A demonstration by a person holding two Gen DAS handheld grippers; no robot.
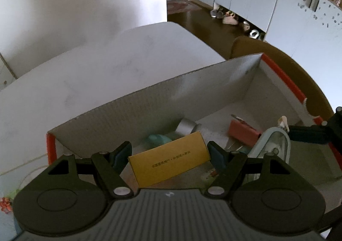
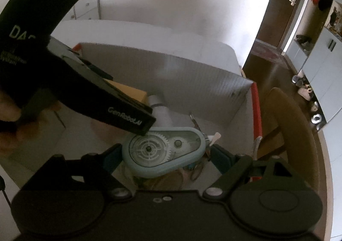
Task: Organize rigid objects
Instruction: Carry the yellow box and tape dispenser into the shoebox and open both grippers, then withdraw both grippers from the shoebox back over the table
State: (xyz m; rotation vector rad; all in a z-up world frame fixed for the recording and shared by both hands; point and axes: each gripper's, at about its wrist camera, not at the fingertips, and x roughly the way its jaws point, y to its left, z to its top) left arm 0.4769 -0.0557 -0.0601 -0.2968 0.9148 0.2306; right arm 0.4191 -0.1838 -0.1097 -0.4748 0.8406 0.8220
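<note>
White tabletop [image 1: 106, 65] carrying cardboard box [image 1: 192, 83]. Left hand-held gripper [image 1: 168, 156] gripping yellow carton [image 1: 171, 162]; right hand-held gripper [image 2: 166, 153] clasping tape dispenser [image 2: 164, 151] at 3 o'clock. Risk: grippers colliding over crowded box.

We read "GenRoboLAI", or something near it, in pale letters on the black left gripper [image 2: 130, 118] where it crosses the right wrist view. Higher on the same black body [image 2: 32, 27] stand the large letters "DA", cut off after that, and under them two small lines, the lower of which seems to end in "System"; the rest is too blurred for us. The yellow box [image 1: 168, 158] carries one line of small dark Chinese print, too small for us to read.
</note>
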